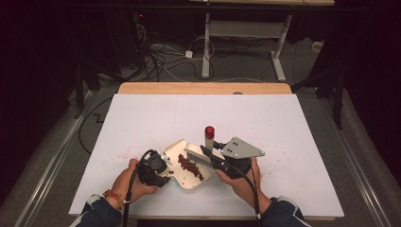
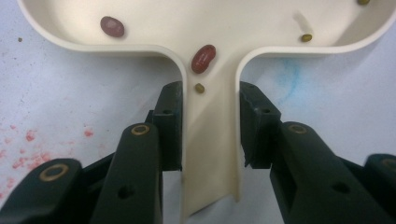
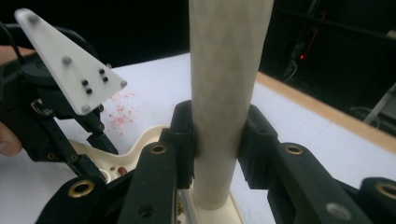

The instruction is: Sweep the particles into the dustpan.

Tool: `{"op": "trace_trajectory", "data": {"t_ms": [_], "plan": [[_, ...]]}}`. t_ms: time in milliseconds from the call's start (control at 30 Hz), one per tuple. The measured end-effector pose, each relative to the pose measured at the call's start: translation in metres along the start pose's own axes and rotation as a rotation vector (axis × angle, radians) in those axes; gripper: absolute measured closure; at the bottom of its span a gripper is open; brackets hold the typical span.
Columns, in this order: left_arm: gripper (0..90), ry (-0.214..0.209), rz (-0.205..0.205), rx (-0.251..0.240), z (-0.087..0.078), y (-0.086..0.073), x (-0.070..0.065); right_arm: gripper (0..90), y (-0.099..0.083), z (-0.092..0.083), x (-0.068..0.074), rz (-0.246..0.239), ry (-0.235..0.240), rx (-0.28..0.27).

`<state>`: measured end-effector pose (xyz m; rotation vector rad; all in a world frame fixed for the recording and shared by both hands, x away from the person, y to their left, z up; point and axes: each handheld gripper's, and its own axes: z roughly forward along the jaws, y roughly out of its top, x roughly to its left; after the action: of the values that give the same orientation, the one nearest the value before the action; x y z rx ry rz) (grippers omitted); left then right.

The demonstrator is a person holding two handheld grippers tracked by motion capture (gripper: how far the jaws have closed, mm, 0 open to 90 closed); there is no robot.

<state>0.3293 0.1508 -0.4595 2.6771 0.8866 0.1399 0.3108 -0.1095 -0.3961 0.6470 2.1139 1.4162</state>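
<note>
A cream dustpan lies on the white table near the front edge, with a heap of red beans in it. My left gripper is shut on the dustpan's handle; both pads press its sides in the left gripper view, where my left gripper points at a red bean in the pan's neck. My right gripper is shut on the pale round handle of a white brush, whose bristles rest over the pan beside the beans. In the right gripper view its jaws clamp that handle upright.
A small tube with a red cap stands just behind the dustpan. Red crumbs are scattered on the table to the left of the pan. The table's wooden far edge borders a floor with cables and desk legs.
</note>
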Motion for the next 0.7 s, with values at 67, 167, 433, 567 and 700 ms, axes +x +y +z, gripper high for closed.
{"op": "trace_trajectory", "data": {"t_ms": [67, 167, 433, 567, 700], "plan": [[63.6, 0.0, 0.001, 0.0, 0.0, 0.0, 0.0, 70.1, 0.003, -0.005, -0.002, 0.007, -0.006, -0.016], [63.6, -0.001, 0.0, -0.001, 0.0, 0.0, 0.0, 70.1, 0.004, -0.01, -0.008, 0.013, -0.019, -0.019], [63.4, -0.009, -0.012, -0.007, 0.0, -0.001, 0.003, 70.1, -0.002, -0.008, -0.017, 0.026, -0.025, 0.021], [63.4, -0.018, -0.018, -0.012, 0.0, -0.003, 0.005, 70.1, -0.001, -0.012, -0.022, 0.034, -0.017, 0.018], [63.3, -0.018, -0.028, -0.018, 0.0, -0.005, 0.007, 70.1, 0.001, -0.02, -0.027, 0.032, -0.013, 0.022]]}}
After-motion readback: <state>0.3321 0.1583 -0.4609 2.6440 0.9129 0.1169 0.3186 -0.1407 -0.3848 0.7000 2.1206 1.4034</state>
